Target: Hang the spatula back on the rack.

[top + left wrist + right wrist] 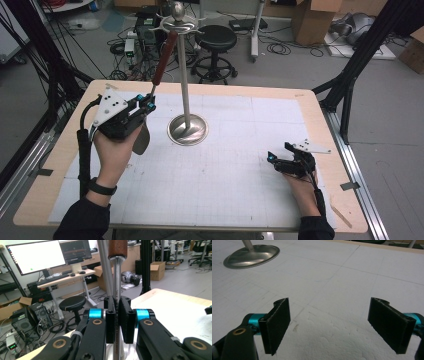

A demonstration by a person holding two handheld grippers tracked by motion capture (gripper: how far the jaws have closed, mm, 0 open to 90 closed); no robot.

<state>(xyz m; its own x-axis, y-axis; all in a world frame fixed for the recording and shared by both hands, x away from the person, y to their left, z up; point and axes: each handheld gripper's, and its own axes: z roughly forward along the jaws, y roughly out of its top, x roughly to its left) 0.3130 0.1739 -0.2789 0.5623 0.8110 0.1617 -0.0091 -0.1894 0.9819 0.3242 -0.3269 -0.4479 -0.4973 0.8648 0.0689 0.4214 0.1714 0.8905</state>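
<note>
A metal stand (185,80) rises from a round base (188,129) at the table's middle, with hooks around its top knob (178,20). My left gripper (147,103) is shut on the steel shank (116,305) of a kitchen utensil. Its brown wooden handle (164,58) slants up toward the hooks, and its metal blade (141,140) hangs below the hand. In the left gripper view the handle (117,248) stands straight above the gripper (116,317), with the stand's pole (105,267) just behind. My right gripper (272,159) rests open near the table's right side, its gripper (337,325) holding nothing.
White gridded foam sheet (240,150) covers the wooden table (320,130). A black stool (215,45), cables and cardboard boxes (310,17) lie on the floor beyond the far edge. Black frame posts (360,55) flank the table.
</note>
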